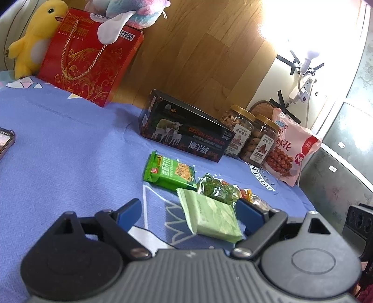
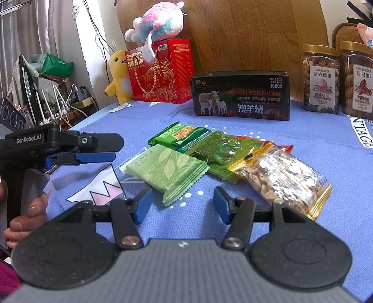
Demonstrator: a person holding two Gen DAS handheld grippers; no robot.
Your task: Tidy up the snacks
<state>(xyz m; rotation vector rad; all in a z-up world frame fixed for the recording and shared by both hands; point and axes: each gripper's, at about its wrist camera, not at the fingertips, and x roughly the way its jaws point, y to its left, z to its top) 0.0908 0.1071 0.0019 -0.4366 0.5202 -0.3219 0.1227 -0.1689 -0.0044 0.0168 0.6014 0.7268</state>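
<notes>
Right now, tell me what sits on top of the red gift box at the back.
A pink-and-blue plush toy lies on top of the red gift box, one white fin drooping over the front. A yellow plush duck stands beside it. The box's contents are hidden.

The left tool [image 1: 187, 215] is held with its blue-padded jaws spread wide, nothing pressed between the pads, and is angled slightly downward. In the right wrist view it is seen from the side, gripped at its grey handle by a hand [image 2: 25, 216] whose fingertips are curled around it. The right tool [image 2: 183, 205] is held with its jaws about half apart, nothing clamped between its blue fingers [image 2: 143, 205], and is likewise tipped downward.
</notes>
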